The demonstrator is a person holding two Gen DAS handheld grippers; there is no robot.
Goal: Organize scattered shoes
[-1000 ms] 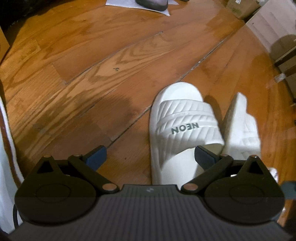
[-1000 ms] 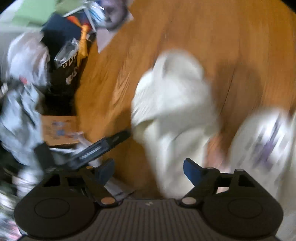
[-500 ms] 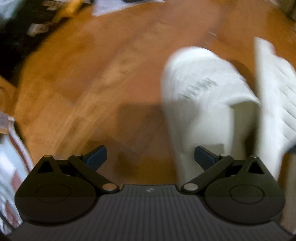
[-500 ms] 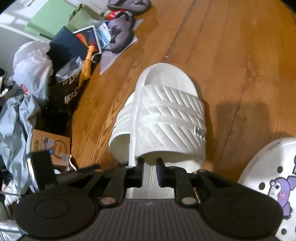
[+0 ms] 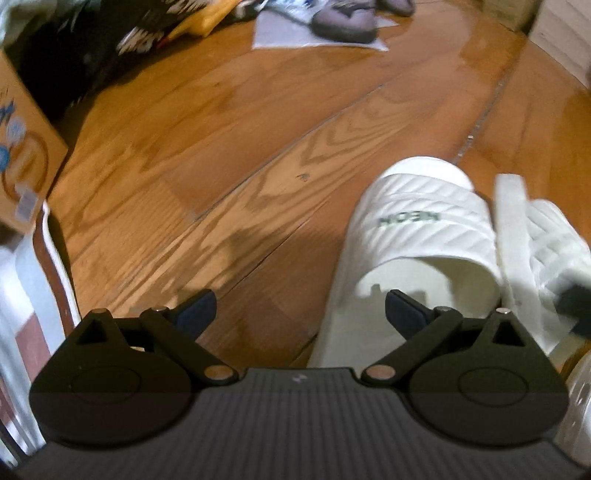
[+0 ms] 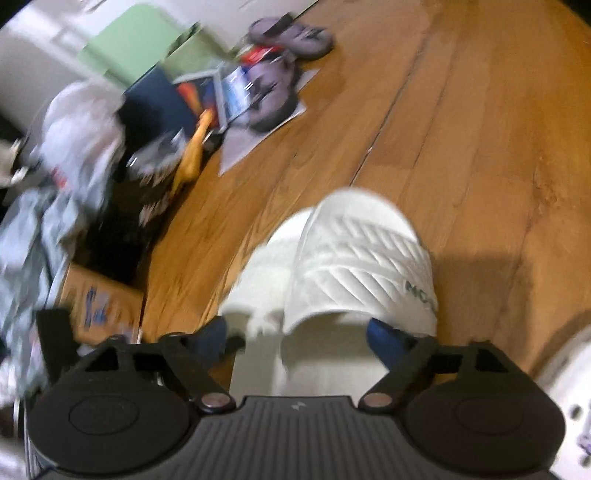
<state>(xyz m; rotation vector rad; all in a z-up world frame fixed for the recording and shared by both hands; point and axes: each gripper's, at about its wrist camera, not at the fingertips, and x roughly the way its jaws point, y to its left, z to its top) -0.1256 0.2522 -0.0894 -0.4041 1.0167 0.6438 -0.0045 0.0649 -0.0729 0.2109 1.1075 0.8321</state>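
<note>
A white NEON slide (image 5: 417, 236) lies flat on the wooden floor. Its white mate (image 5: 535, 236) leans against it on the right, tilted on its side. My left gripper (image 5: 300, 312) hovers at the flat slide's heel, jaws wide and closing a little; its right fingertip (image 5: 404, 314) is over the footbed and grips nothing. In the right wrist view a ribbed white slide (image 6: 354, 258) has its heel between the fingers of my right gripper (image 6: 297, 338). Those jaws are opening and the pads stand off the slide. This view is blurred.
A white clog with a purple cartoon (image 6: 569, 387) sits at the right. Grey slippers (image 5: 343, 22) lie on paper at the far side. On the left are a cardboard box (image 5: 22, 158), black bags and plastic bags (image 6: 77, 129). Bare floorboards lie between.
My right gripper was shut on the slide's heel half a second ago and now stands open around it. The left gripper has tipped, bringing more of the far clutter into view.
</note>
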